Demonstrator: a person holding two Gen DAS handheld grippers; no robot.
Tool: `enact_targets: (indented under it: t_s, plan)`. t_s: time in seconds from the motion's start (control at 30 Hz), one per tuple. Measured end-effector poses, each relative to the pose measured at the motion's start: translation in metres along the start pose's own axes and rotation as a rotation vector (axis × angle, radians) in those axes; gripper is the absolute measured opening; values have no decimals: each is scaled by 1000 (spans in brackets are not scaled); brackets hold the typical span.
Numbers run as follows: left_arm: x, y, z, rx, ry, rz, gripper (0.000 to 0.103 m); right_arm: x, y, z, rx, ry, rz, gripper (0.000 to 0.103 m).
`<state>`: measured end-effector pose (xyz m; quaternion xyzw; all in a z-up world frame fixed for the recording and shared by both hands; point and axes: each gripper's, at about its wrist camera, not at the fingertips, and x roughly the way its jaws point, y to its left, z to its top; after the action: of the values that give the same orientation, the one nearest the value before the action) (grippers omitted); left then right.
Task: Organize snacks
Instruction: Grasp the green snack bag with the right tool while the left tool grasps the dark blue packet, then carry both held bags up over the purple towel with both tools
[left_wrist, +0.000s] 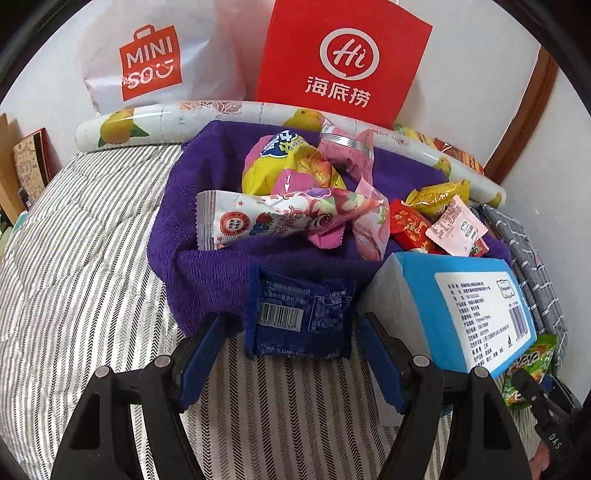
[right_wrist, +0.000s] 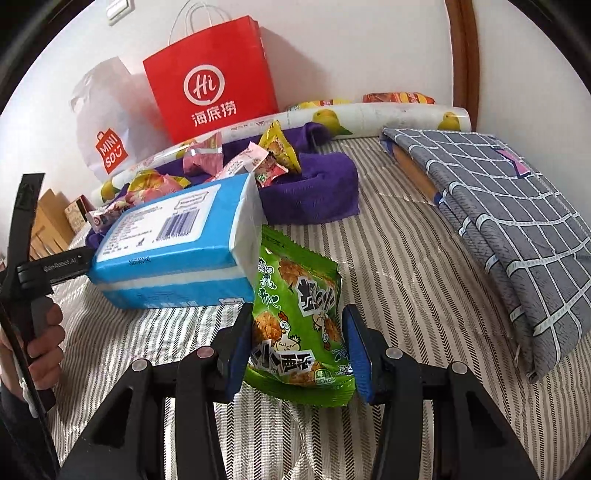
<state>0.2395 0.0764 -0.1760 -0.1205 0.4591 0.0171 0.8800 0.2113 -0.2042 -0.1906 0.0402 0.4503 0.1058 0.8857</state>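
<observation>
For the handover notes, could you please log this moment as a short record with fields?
surface: striped bedcover
left gripper: jaws around a dark blue packet
right gripper: jaws closed on a green snack packet
snack pile: assorted packets on the purple towel
beside pile: blue tissue pack
backdrop: red paper bag by the wall

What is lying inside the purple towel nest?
The purple towel holds a loose heap of wrapped snacks, pink, yellow and red. Anything beneath that heap is covered.
</observation>
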Motion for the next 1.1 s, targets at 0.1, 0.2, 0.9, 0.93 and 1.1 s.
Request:
enact_targets:
  t_s: [0.1, 0.2, 0.9, 0.93, 1.1]
  plan:
    - [2, 3, 0, -22, 7, -32, 60, 0, 0, -1, -4, -1, 2, 47]
    - [2, 4, -2, -23, 17, -72, 50, 0, -2, -1, 6, 0, 14, 48]
    - [-58, 11, -36, -20, -37, -79, 45, -5, 3, -4, -26, -8, 24, 48]
    - [-61, 10, -39, -16, -35, -84, 45, -5, 4, -4, -32, -7, 21, 48]
    - [-80, 4, -54, 17, -48, -82, 45, -15, 13, -8, -52, -23, -5, 47]
